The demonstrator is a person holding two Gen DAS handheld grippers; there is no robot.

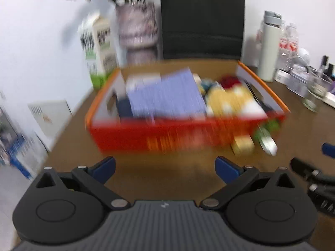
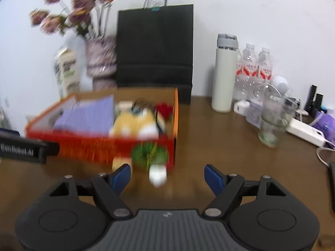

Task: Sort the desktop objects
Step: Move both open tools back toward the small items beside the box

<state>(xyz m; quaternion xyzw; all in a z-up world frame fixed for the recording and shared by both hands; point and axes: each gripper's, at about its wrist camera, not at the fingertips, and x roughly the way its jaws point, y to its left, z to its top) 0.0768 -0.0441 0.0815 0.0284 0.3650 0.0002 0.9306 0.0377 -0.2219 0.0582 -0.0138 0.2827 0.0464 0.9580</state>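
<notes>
A brown desk (image 2: pixel 209 142) against a white wall carries the orange box (image 1: pixel 167 138), already full. Both tools, left tool (image 1: pixel 165 168) and right tool (image 2: pixel 167 177), gape with nothing between their jaws. Probably between picks: the white-and-green toy (image 2: pixel 156 167) at twelve o'clock of the right tool needs grasping next.
</notes>
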